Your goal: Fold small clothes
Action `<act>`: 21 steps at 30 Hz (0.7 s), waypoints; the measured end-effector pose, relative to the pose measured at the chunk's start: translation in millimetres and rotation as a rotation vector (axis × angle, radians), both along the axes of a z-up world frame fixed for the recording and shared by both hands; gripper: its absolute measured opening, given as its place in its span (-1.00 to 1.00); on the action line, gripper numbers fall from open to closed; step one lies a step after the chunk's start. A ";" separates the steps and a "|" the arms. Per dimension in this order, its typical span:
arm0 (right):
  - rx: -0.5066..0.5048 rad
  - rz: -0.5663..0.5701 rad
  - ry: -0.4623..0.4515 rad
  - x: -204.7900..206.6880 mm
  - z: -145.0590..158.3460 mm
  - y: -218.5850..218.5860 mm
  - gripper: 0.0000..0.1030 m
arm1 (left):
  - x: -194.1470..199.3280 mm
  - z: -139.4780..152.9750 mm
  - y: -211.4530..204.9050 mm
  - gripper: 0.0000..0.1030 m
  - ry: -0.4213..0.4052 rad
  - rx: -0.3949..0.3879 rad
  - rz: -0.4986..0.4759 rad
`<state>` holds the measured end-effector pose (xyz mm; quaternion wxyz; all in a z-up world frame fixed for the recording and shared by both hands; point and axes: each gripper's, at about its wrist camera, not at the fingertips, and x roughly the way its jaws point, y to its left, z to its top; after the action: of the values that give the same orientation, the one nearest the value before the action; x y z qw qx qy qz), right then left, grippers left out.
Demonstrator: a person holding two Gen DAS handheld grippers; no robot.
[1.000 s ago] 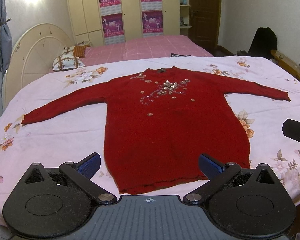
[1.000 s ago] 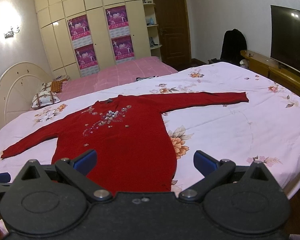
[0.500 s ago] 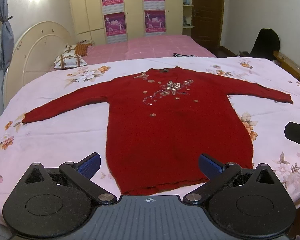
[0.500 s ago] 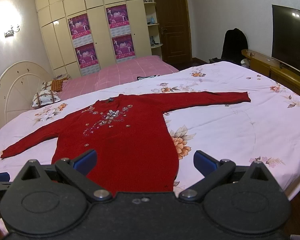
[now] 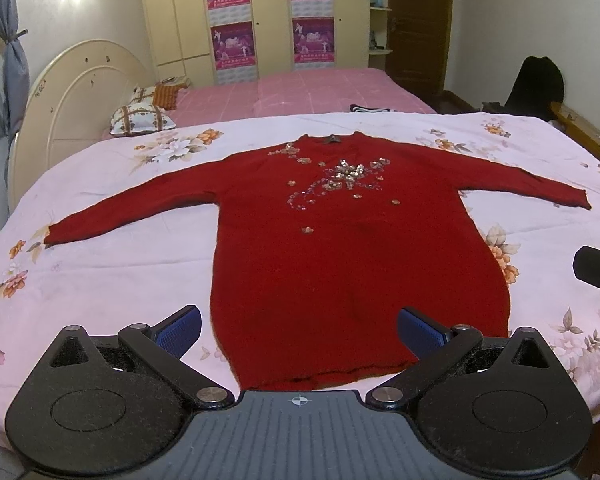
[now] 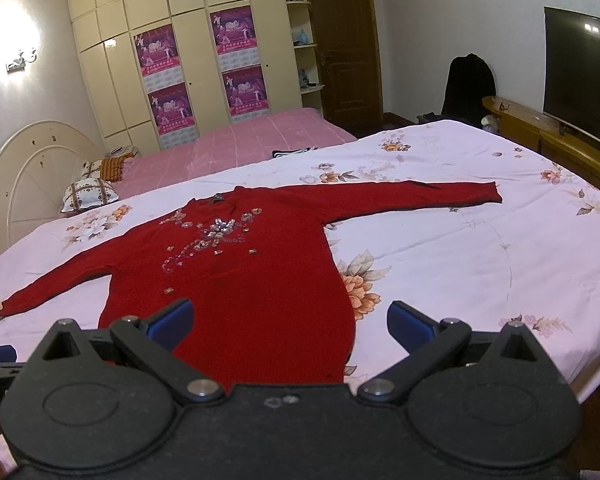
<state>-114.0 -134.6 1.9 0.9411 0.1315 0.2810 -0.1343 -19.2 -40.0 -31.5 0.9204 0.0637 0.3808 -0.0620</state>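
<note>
Barely anything has shifted over the last second: both of my views have crept a touch closer to the red sweater (image 5: 352, 264), which lies exactly where it was, flat and face up on the floral bedsheet (image 5: 100, 272), both sleeves stretched out to the sides and the hem toward me. My left gripper (image 5: 299, 326) hovers just above the hem with its tongs wide apart and nothing between them; my right gripper (image 6: 289, 320) hangs near the garment's right hem corner, likewise spread and empty. I read this as the approach before the first fold, with no cloth yet taken. Next I would probably pick a sleeve or hem corner.
</note>
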 end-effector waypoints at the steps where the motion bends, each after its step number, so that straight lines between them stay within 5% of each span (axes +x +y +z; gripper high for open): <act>1: -0.001 0.000 0.000 -0.4 -0.3 0.6 0.99 | 0.3 -0.1 0.0 1.00 0.000 0.000 0.000; 21: -0.016 -0.049 -0.046 56.9 -19.1 -74.6 0.99 | 95.5 -19.2 -36.2 1.00 0.006 -0.007 0.014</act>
<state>-57.1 -209.2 -17.2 0.9447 0.1340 0.2552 -0.1563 76.4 -76.2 -50.6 0.9199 0.0574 0.3838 -0.0569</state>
